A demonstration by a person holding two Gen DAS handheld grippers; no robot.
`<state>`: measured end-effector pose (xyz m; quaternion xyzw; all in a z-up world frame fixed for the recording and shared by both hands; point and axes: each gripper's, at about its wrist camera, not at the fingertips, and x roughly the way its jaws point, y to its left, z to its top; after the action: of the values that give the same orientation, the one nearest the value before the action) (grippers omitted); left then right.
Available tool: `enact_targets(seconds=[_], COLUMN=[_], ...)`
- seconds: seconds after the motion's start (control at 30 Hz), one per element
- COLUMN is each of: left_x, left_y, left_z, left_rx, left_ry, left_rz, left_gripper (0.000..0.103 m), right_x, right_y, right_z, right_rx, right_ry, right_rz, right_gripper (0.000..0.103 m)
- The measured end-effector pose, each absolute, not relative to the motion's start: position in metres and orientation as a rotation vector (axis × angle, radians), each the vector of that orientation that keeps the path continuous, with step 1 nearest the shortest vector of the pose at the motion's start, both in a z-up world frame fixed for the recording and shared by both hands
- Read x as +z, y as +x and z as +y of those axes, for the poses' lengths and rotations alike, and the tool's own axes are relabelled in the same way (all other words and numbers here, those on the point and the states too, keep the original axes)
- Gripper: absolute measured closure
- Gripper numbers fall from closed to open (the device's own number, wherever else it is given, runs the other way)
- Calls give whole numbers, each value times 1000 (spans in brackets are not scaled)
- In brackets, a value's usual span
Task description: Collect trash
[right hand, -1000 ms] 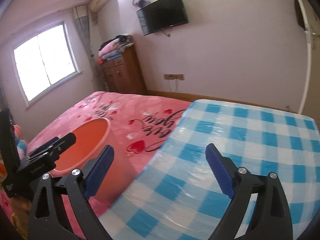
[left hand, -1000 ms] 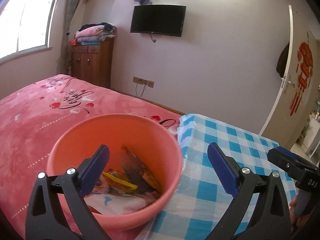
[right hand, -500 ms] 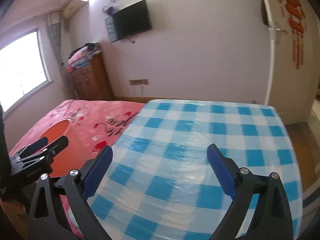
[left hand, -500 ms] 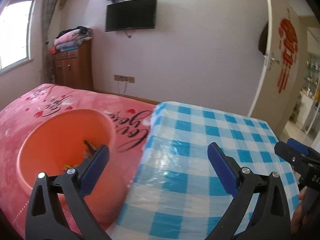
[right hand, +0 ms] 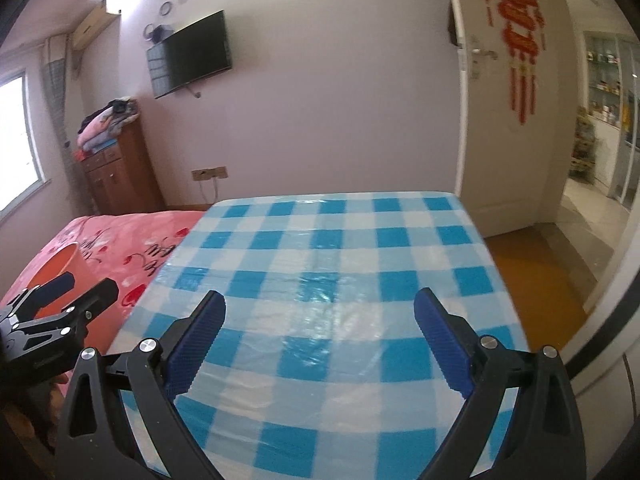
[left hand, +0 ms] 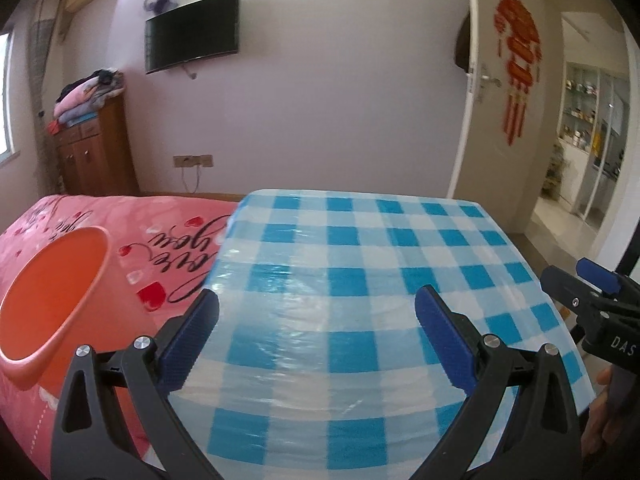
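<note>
An orange-pink plastic bucket [left hand: 52,292] stands on the pink bed at the left of the left wrist view; its contents are hidden from this angle. In the right wrist view only its rim [right hand: 60,264] shows, behind the other gripper. My left gripper [left hand: 316,324] is open over the blue-and-white checked tablecloth [left hand: 360,264], with nothing between its fingers. My right gripper [right hand: 320,328] is also open and empty above the same cloth [right hand: 340,248]. No loose trash shows on the cloth.
A pink bedspread [left hand: 168,248] with hearts and script lies left of the table. A wooden cabinet [left hand: 96,152] with folded blankets and a wall TV [left hand: 192,32] stand behind. A white door [right hand: 508,100] opens to a hallway on the right.
Both grippers have swung right, away from the bucket, and now face the checked table. The bucket has slid to the left edge of both views. Both stay open.
</note>
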<state>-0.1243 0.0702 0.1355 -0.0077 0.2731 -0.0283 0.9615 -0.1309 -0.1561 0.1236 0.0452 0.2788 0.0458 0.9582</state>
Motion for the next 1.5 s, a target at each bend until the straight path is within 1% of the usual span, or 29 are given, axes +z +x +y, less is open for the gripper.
enact_targets(seconds=[0.23, 0.53, 1.2, 1.5], left_x=[133, 130, 133, 120], left_y=[-131, -142, -150, -142], left_z=[38, 18, 13, 7], left_rx=[-107, -144, -145, -135], left_ry=[17, 45, 40, 48], left_rz=[561, 564, 546, 572], left_gripper=[4, 4, 4, 4], right_x=[120, 123, 119, 109], right_y=[-149, -170, -182, -173], right_z=[-182, -199, -203, -205], right_rx=[33, -23, -62, -57], right_ry=[97, 99, 70, 70], right_rz=[554, 520, 501, 523], right_gripper=[9, 9, 9, 9])
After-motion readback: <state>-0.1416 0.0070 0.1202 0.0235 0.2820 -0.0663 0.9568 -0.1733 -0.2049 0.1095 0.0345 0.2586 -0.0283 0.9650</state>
